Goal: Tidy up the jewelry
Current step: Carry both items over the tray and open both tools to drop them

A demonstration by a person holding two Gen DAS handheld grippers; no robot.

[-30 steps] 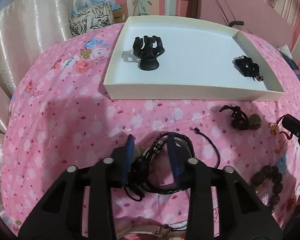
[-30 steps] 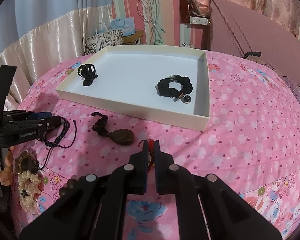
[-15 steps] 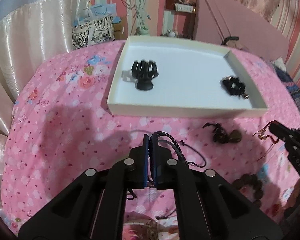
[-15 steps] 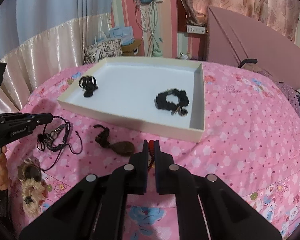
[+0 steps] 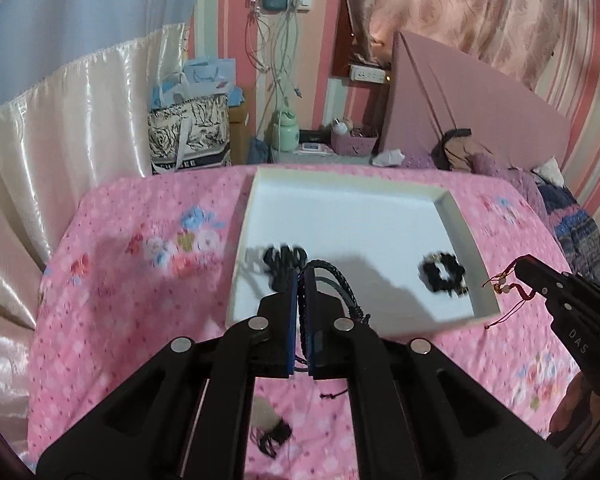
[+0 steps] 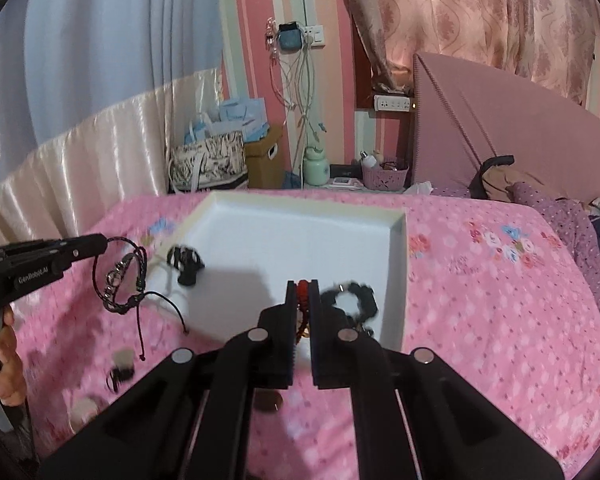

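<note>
Carry phase, both hands loaded; neither piece released yet.

Left side first. My left gripper (image 5: 301, 280) is clamped on the black braided cord bracelet (image 6: 121, 280). In the right wrist view the bracelet hangs free from the tips, loops and loose ends dangling above the pink bedspread (image 6: 480, 300), just outside the left wall of the white tray (image 5: 456, 216). From the left wrist view the tips sit over the tray's near-left corner, close to the black claw clip (image 5: 282, 262) that already lies inside.

Centre. The tray sits on the bed with its near edge toward me. Two items are in it: the claw clip at near left, the black scrunchie (image 5: 444, 276) at near right. The middle of the floor is bare.

Right side. My right gripper (image 6: 303, 286) is closed on the red cord charm (image 5: 504, 286), which trails below the tips. In the left wrist view it hovers just beyond the tray's near-right corner; in the right wrist view the tips line up beside the scrunchie.

Still on the bedspread near me: a small dark pendant piece (image 5: 270, 430); motion blur, cannot identify further.

Next, as I judge it: move each gripper inward over bare tray floor, lower until the dangling cords rest on the floor, then part the fingers. The bracelet's long tails may drape over the wall, so I should go further in before release.
</note>
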